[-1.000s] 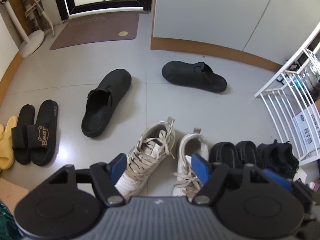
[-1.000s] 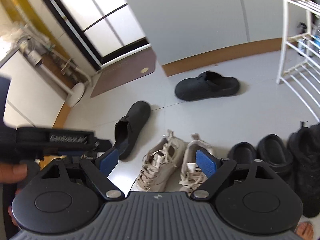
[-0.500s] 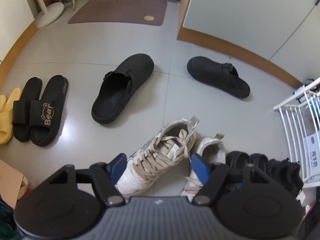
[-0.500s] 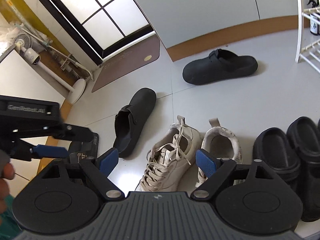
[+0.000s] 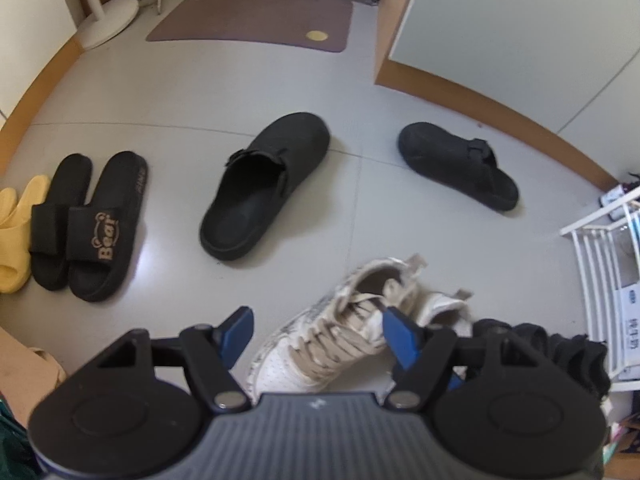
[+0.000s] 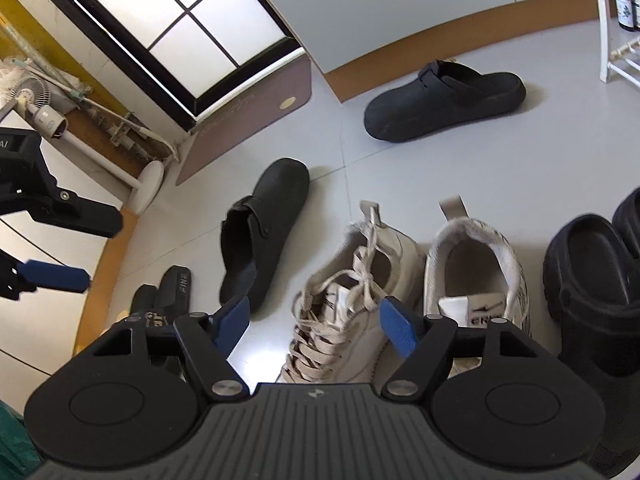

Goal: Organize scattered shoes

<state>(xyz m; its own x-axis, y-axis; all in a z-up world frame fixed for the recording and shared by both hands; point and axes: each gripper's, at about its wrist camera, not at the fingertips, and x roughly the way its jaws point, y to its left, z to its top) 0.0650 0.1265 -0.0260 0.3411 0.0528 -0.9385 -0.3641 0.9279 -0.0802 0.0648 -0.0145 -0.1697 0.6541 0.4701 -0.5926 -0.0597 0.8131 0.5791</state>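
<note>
I am holding the left gripper above the floor, jaws apart, gripping nothing. The right gripper is closing, its pads pressing nothing, the laced beige sneaker under the gap. Its mate is lying just right. One black clog is sitting left-centre, the other black clog far right, well apart.

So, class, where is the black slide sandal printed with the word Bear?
In the left wrist view the black Bear slide sandal lies at the left, beside its plain black partner, with yellow slippers further left.
</note>
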